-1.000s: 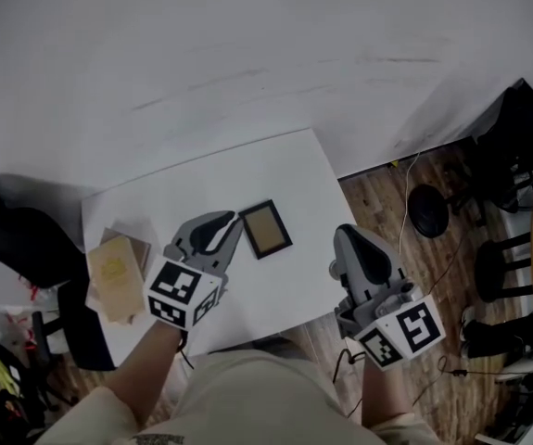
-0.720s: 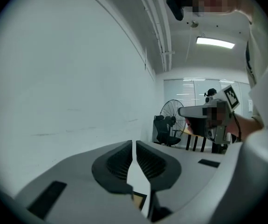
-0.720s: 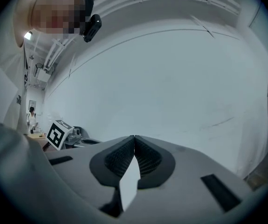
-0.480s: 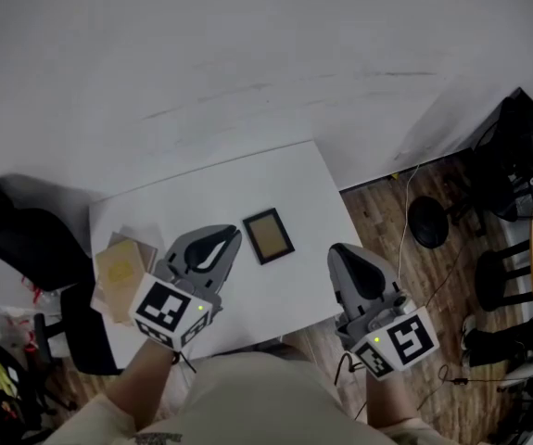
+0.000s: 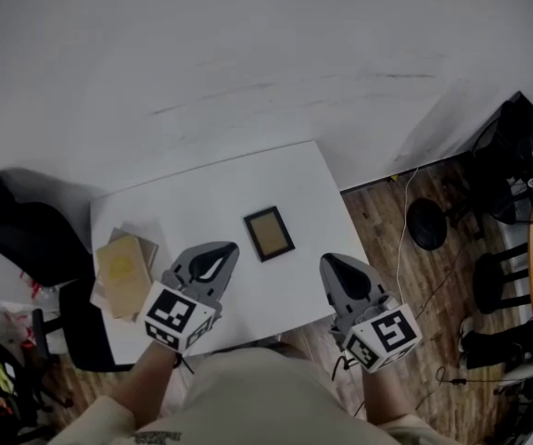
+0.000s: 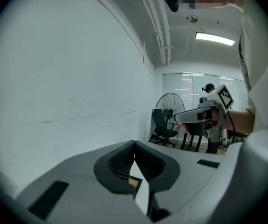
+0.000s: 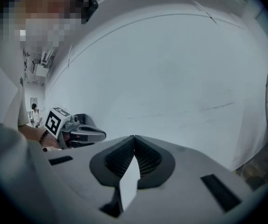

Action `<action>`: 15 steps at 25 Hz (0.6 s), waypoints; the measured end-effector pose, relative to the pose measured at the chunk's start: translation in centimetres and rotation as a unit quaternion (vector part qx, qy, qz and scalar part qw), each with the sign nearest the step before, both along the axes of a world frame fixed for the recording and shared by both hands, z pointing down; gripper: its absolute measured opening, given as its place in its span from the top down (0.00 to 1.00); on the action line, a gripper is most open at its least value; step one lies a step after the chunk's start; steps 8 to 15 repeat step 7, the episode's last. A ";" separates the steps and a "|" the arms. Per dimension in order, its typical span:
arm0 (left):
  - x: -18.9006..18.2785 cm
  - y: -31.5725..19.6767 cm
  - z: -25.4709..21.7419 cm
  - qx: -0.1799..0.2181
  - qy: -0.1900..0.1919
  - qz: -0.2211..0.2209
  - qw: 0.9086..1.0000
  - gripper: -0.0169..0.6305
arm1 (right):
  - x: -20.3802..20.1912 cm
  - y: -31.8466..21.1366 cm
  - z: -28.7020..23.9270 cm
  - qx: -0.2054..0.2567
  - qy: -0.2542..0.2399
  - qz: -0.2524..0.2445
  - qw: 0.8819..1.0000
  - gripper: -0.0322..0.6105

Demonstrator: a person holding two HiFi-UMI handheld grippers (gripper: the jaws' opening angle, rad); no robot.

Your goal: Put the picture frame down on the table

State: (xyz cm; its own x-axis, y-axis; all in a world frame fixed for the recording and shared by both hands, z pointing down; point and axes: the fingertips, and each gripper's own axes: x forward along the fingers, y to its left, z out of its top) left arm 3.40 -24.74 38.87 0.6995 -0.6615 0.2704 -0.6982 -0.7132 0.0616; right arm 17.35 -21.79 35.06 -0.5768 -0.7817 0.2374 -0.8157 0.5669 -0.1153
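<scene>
The left tongs (image 5: 231,247) are closed tip to tip with nothing between them. The right tongs (image 5: 325,260) are the same, their ridged faces meeting on empty air. Each gripper view shows only a sliver of white below the closed tips. Both hang on the person's side of the frame (image 5: 269,234), the left near its near-left corner and the right off its near-right corner, neither touching it. The frame lies flat and face up on the counter (image 5: 192,197), free of any grip. From that I judge the putting-down is done, and the tongs are closed simply because there is nothing left to hold. Well to the left of the frame, a stack of books (image 5: 122,272) rests at the counter's edge, clear of the work.
</scene>
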 end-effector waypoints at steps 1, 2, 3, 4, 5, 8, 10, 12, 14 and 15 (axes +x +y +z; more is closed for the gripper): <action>-0.1 0.1 0.7 -0.008 -0.003 -0.002 1.000 0.94 | 0.1 0.0 1.0 -0.010 0.006 0.001 1.000 0.91; -0.2 0.2 1.4 -0.015 -0.005 -0.005 1.000 0.94 | 0.2 0.0 1.9 -0.019 0.013 0.002 1.000 0.91; -0.3 0.3 2.0 -0.022 -0.008 -0.009 1.000 0.94 | 0.3 0.1 2.6 -0.027 0.020 0.003 0.999 0.91; -0.5 0.3 2.4 -0.027 -0.009 -0.013 1.000 0.94 | 0.3 0.1 3.2 -0.033 0.024 0.004 0.999 0.91; -0.6 0.2 2.6 -0.031 -0.008 -0.018 0.999 0.94 | 0.4 0.1 3.6 -0.038 0.025 0.004 0.999 0.91; -0.9 0.1 2.9 -0.035 -0.006 -0.028 0.999 0.94 | 0.5 0.2 4.1 -0.045 0.023 0.005 0.999 0.91; -0.9 0.1 2.9 -0.035 -0.006 -0.028 0.999 0.94 | 0.5 0.2 4.1 -0.045 0.023 0.005 0.999 0.91; -0.9 0.1 2.9 -0.035 -0.006 -0.028 0.999 0.94 | 0.5 0.2 4.1 -0.045 0.023 0.005 0.999 0.91; -0.9 0.1 2.9 -0.035 -0.006 -0.028 0.999 0.94 | 0.5 0.2 4.1 -0.045 0.023 0.005 0.999 0.91; -0.9 0.1 2.9 -0.035 -0.006 -0.028 0.999 0.94 | 0.5 0.2 4.1 -0.045 0.023 0.005 0.999 0.91</action>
